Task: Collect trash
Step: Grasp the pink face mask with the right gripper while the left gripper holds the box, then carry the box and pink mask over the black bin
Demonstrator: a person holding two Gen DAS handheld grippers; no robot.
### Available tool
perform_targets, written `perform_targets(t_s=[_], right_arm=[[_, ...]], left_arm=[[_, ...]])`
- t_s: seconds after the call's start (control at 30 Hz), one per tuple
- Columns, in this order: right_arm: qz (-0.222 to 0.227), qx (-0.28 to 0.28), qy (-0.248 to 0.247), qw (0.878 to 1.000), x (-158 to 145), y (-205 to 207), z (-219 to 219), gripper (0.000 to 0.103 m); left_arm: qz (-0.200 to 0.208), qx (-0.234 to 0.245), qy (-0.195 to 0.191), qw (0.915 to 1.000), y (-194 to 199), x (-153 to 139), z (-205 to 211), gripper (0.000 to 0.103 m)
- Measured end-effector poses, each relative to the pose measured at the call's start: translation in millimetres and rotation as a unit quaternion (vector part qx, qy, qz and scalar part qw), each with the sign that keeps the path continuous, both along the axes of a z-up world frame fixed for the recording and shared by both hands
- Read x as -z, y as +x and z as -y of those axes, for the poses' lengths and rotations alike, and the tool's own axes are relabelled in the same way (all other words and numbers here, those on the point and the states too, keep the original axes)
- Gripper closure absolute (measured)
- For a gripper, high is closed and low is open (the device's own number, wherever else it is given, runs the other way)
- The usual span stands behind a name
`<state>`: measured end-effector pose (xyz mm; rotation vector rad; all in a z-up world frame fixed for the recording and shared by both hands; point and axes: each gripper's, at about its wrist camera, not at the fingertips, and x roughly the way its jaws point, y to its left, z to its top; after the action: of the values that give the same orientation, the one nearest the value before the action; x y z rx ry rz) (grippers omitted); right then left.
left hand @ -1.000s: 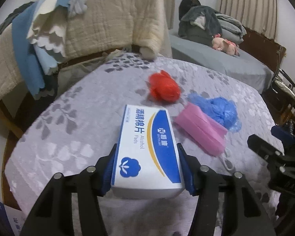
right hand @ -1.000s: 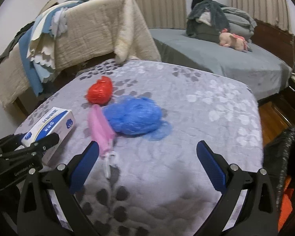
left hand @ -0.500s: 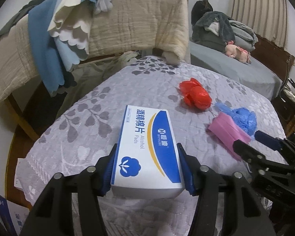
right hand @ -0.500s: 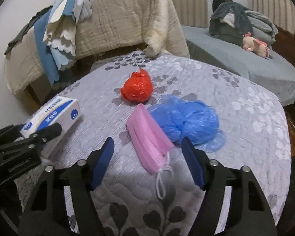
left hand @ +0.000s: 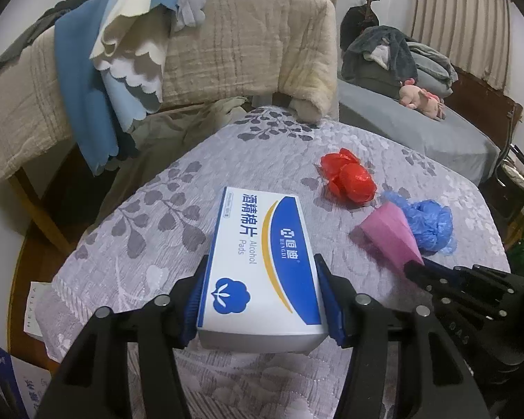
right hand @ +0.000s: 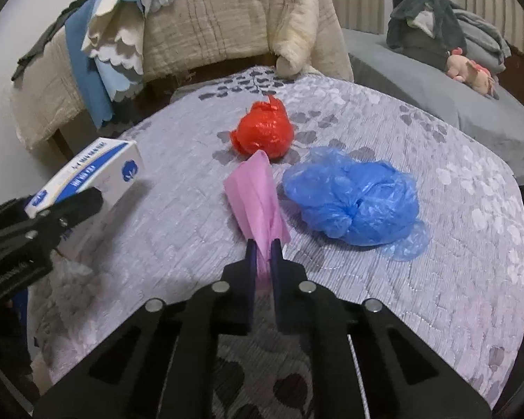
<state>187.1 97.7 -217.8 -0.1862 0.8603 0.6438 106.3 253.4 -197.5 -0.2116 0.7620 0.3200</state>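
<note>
My left gripper [left hand: 262, 300] is shut on a white and blue box of alcohol pads [left hand: 260, 262] and holds it above the near left part of the table; the box also shows in the right wrist view [right hand: 91, 174]. My right gripper [right hand: 263, 249] is shut on the near end of a pink face mask [right hand: 256, 195], which also shows in the left wrist view [left hand: 389, 237]. A crumpled red plastic bag [right hand: 263, 134] lies beyond the mask. A crumpled blue plastic bag [right hand: 353, 199] lies to the mask's right.
The table carries a grey leaf-patterned cloth [right hand: 436, 160]. A chair draped with beige and blue blankets [left hand: 157, 56] stands behind it. A grey bed with a pink plush toy [left hand: 422, 99] is at the back right. A cardboard box [left hand: 10, 380] sits on the floor at lower left.
My right gripper moved in to the pink mask and closed on its near end, bunching it. My left gripper lifted and drew back with the box still held.
</note>
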Motion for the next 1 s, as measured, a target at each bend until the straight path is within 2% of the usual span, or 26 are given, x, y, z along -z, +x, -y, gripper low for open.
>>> perform_targets(t_s=[0.43,1.0], right_arm=[[0.026,0.028,0.041,0.998,-51,-14,39,0.096],[0.077,0.09,0.067,0.991,-112,-32,127,0.095]], left_arm=[[0.025,0.029,0.006,0.9993,0,-33,33,0.047],[0.07,0.108,0.003,0.9917,3,-82,113,0.047]])
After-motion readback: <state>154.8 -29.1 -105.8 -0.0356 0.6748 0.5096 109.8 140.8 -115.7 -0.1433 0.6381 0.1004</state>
